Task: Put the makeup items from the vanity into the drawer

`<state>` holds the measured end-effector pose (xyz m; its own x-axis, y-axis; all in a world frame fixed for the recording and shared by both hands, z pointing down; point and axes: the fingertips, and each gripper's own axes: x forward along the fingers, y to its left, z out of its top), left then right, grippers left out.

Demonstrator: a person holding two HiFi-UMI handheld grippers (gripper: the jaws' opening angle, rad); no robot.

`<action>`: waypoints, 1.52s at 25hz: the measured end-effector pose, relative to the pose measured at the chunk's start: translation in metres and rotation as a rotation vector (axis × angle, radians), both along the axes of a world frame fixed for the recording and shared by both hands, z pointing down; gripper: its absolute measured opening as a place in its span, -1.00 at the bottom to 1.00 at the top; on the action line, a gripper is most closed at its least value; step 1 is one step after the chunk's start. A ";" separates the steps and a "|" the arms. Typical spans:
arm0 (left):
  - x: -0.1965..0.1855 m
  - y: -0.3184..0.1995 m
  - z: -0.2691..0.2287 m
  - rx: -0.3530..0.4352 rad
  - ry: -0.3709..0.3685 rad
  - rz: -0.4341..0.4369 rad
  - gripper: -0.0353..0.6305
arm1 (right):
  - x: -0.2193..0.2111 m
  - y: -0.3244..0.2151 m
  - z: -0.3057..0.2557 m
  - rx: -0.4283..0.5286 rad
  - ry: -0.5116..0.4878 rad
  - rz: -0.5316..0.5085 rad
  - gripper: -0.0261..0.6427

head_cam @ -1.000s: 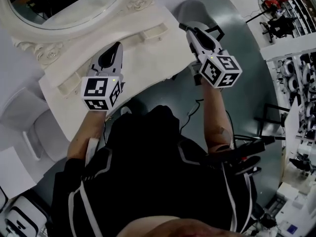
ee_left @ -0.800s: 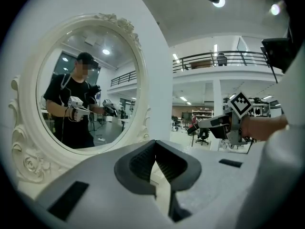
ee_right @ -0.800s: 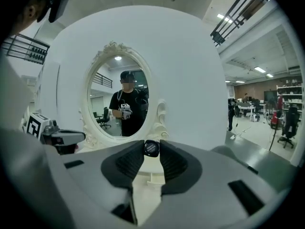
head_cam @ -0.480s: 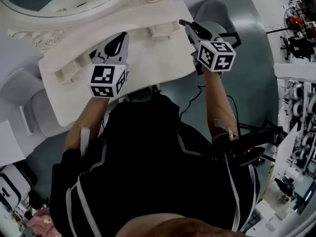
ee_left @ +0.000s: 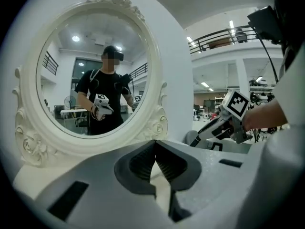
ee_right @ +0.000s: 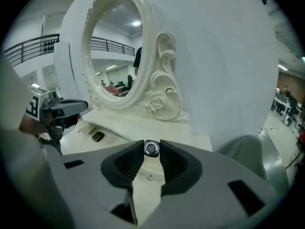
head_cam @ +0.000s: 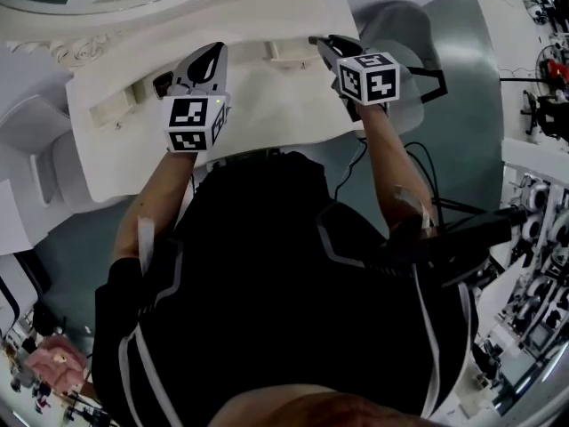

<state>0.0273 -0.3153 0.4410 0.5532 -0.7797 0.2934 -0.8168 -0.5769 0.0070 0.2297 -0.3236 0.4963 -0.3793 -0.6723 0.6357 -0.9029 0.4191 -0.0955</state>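
my right gripper [ee_right: 151, 152] has its jaws closed on a small makeup item [ee_right: 151, 148], pinched right at the tips. it is dark, with a round silvery end facing the camera, and i cannot tell what kind of product it is. the jaws of my left gripper [ee_left: 155, 146] are closed tip to tip, with nothing between them.

in the head view both grippers hang over the white tabletop [head_cam: 267, 114] of the vanity, the left one over its left half and the right one over the far right corner. their marker cubes face up towards me. just beside the left gripper's tip, a second small dark item [head_cam: 163, 84] lies flat on the tabletop. the right gripper view shows it too, near the base of the mirror.

along the back edge of the tabletop sit two low white drawer boxes [head_cam: 283, 53], one on each side. behind them rises the oval mirror [ee_left: 95, 66] in its carved cream frame with rose ornaments. the left gripper view catches a person in black [ee_left: 102, 104] reflected in the glass, holding a gripper. the same view shows the right gripper off to the right, held out by a bare forearm.
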 end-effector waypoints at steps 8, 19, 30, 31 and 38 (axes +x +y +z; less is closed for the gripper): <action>-0.007 -0.003 0.034 -0.094 -0.010 -0.090 -0.88 | -0.012 -0.014 0.064 -0.150 0.096 -0.138 -0.60; -0.027 -0.001 0.049 -0.129 -0.003 -0.163 -0.88 | -0.002 -0.025 0.108 -0.276 0.198 -0.146 -0.60; -0.041 0.001 0.044 -0.125 0.002 -0.168 -0.88 | -0.001 -0.022 0.129 -0.355 0.228 -0.140 -0.59; -0.041 0.002 0.044 -0.127 0.003 -0.165 -0.88 | 0.001 -0.022 0.129 -0.357 0.231 -0.134 -0.59; -0.041 0.005 0.044 -0.130 0.019 -0.150 -0.88 | 0.002 -0.023 0.132 -0.375 0.254 -0.128 -0.59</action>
